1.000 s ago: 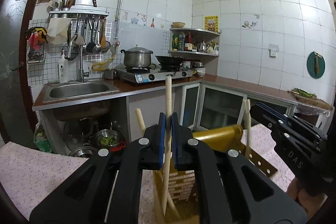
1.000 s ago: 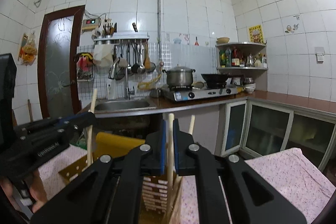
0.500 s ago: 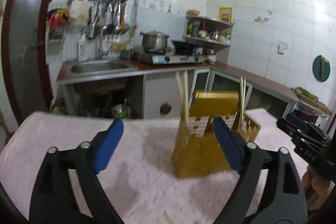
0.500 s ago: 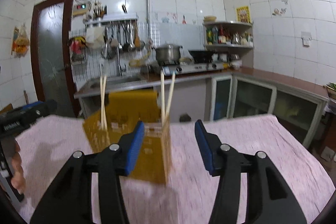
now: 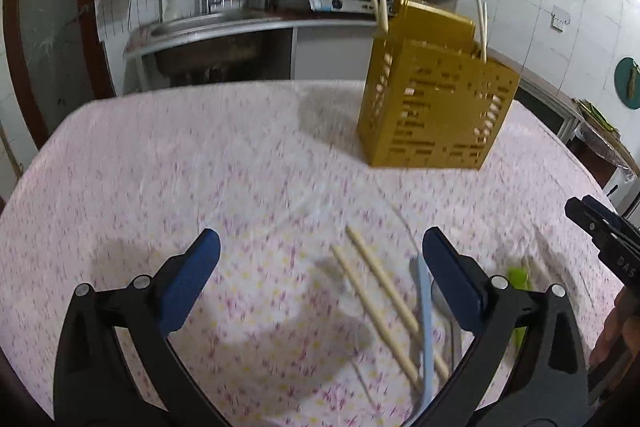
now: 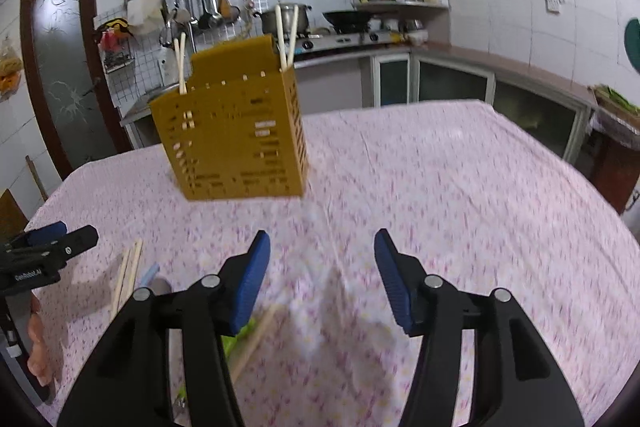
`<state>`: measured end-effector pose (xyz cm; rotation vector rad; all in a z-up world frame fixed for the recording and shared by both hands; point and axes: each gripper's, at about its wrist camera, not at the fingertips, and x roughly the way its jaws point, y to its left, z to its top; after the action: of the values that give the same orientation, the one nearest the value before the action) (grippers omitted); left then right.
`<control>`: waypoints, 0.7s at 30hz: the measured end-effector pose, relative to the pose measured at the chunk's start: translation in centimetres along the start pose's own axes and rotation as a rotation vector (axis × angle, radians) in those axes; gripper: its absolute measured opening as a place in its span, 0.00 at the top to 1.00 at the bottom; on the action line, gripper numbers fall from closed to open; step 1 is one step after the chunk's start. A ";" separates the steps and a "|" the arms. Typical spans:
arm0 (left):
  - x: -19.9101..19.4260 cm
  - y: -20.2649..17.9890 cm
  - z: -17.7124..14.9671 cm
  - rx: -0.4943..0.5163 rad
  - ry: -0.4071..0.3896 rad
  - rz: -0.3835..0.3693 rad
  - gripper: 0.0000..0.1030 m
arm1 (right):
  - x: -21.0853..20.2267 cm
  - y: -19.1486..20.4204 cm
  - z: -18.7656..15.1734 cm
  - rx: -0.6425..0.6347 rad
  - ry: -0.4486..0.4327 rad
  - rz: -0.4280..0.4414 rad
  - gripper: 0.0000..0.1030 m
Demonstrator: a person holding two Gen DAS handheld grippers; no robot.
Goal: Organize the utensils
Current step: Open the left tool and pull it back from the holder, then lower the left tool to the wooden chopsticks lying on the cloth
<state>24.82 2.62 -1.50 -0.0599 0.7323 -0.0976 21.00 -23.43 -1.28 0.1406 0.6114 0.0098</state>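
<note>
Left gripper (image 5: 320,271): my jaws have just been opening and now stand wide apart, nothing between the blue pads, only pink flowered tablecloth (image 5: 200,163) under the gap. Right gripper (image 6: 322,279): my jaws have also just been opening, the last bit only slightly, and are partway apart, nothing between them either.

Mustard-yellow perforated plastic utensil caddy (image 5: 436,107) stands upright on the cloth, well ahead of both grippers. It holds two pairs of pale wooden chopsticks sticking out of the top: one pair at its left rear corner (image 5: 376,1), one pair at its right side (image 5: 482,27), as the left wrist view shows them. In the right wrist view the same caddy (image 6: 236,131) sits ahead and to the left.

Loose on the cloth near my left gripper: two pale wooden chopsticks lying side by side (image 5: 384,295), pointing diagonally toward the caddy, just inside my right-hand pad. Beside them a light blue plastic handle (image 5: 425,323), partly hidden behind that pad. A lime green item (image 5: 520,277) lies further right, too blurred to identify.

Right wrist view shows another wooden stick (image 6: 258,337) by the green item, next to my left-hand pad.

Frames are motion-blurred.
</note>
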 end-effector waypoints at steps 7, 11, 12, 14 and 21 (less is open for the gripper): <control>-0.2 0.8 -0.8 -0.041 0.026 0.006 0.05 | -1.1 0.4 -1.2 0.020 0.013 -0.010 0.43; 0.3 0.9 -1.6 -0.065 0.068 0.000 0.05 | -1.7 0.8 -2.1 0.023 -0.003 -0.009 0.41; 0.4 0.9 -1.7 -0.064 0.076 -0.006 0.05 | -1.7 1.1 -2.4 0.013 0.003 -0.014 0.41; 0.3 0.7 -1.9 -0.047 0.076 -0.010 0.05 | -1.8 1.3 -2.4 -0.002 0.002 -0.013 0.41; 1.1 0.0 -1.9 -0.018 0.112 -0.027 0.05 | -0.2 1.9 -2.6 -0.038 0.100 -0.029 0.41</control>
<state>24.35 2.45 -3.59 -0.0822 0.8449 -0.1204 19.41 -21.24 -3.07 0.0946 0.7131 0.0010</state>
